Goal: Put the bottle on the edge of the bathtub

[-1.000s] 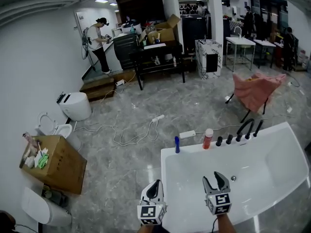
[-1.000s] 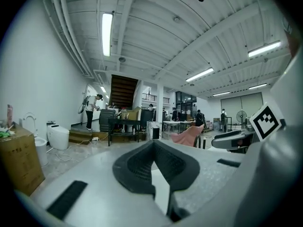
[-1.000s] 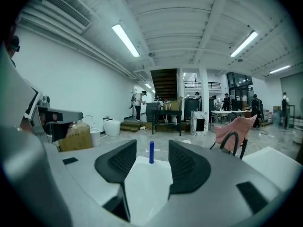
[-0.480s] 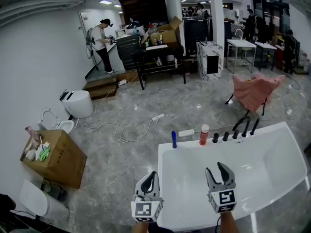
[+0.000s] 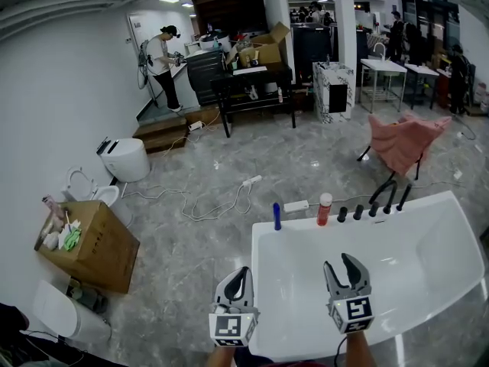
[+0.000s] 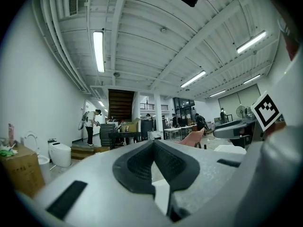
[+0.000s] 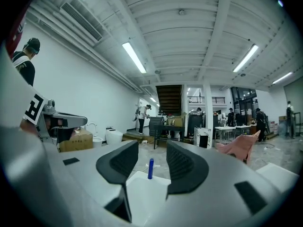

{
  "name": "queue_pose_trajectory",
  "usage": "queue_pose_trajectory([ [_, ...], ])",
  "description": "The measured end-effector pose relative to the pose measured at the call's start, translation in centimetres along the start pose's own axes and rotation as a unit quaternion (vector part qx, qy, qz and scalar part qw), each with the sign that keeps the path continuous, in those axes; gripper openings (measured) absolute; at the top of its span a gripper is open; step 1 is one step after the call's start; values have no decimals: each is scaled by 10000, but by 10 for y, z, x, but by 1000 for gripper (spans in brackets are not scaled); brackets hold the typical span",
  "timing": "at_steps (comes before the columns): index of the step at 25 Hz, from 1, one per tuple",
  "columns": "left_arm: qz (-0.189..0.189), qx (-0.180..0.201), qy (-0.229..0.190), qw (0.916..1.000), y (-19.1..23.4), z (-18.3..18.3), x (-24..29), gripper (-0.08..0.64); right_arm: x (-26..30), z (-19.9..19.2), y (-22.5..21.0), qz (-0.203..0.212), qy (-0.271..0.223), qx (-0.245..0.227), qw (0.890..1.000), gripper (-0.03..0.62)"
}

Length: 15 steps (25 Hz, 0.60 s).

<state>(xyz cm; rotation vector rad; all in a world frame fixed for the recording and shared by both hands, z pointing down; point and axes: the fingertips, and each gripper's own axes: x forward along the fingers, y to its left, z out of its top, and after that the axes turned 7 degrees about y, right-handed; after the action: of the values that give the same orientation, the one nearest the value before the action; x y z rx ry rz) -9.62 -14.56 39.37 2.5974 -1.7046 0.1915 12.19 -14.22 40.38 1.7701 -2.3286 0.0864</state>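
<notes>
Grey marble floor (image 5: 306,159), white wall (image 5: 53,90), black table (image 5: 256,82), ceiling strip lights (image 6: 98,51)

An open cardboard box (image 5: 90,245) stuffed with oddments stands on the grey marble floor (image 5: 321,167), near a white toilet (image 5: 124,159). White cables (image 5: 206,203) loop across the floor. A pink cloth (image 5: 403,142) drapes a chair. Farther back, a person (image 5: 163,66) stands beside a dark tabletop (image 5: 254,79) bearing cartons (image 5: 263,50).
</notes>
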Motion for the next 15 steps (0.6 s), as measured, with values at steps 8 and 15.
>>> queue_pose_trajectory([
  [8, 26, 4, -48, 10000, 3, 8, -2, 5, 2, 7, 12, 138, -76, -63, 9999, 2],
  [15, 74, -20, -50, 10000, 2, 10, -10, 5, -5, 11, 20, 265, -116, -104, 9995, -3],
])
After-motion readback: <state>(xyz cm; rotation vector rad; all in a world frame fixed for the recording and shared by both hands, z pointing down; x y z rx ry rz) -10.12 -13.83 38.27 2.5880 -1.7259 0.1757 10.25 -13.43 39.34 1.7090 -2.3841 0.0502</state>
